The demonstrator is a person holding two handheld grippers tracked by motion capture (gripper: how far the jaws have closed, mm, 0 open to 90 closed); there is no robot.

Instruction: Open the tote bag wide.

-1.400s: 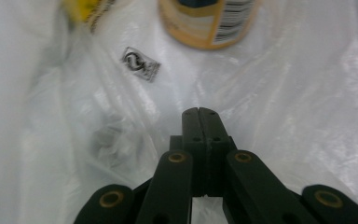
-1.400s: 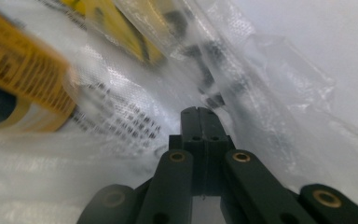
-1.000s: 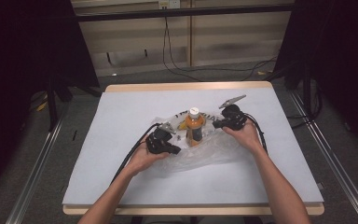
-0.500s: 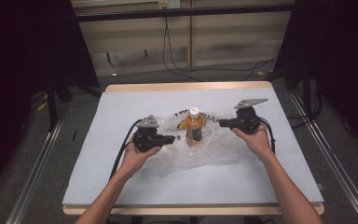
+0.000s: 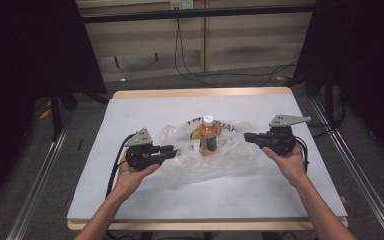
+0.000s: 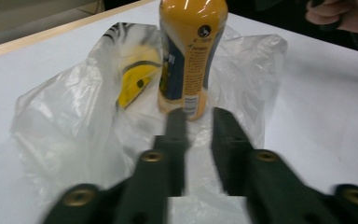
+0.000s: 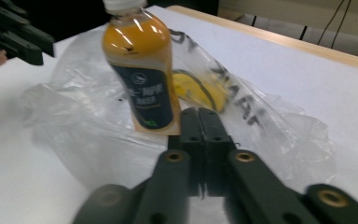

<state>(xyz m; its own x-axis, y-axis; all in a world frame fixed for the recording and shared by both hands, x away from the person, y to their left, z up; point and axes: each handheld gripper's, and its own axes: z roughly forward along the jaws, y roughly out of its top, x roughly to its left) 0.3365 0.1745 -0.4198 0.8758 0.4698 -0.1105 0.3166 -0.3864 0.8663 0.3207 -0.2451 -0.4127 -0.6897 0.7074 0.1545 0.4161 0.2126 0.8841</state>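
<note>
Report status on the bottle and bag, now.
Both hand-held grippers' jaws have just been opening, nothing between: left hand-held gripper parted, right hand-held gripper looks together. Bottle upright on crumpled plastic bag, untouched. Nothing in the way.

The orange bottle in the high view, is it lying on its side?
No, the orange bottle stands upright on the clear plastic bag, white cap on top.

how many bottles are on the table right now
1. A single orange plastic bottle with a white cap stands upright on the crumpled clear plastic bag near the middle of the white table. The bag is see-through and no second bottle shows in it.
</note>
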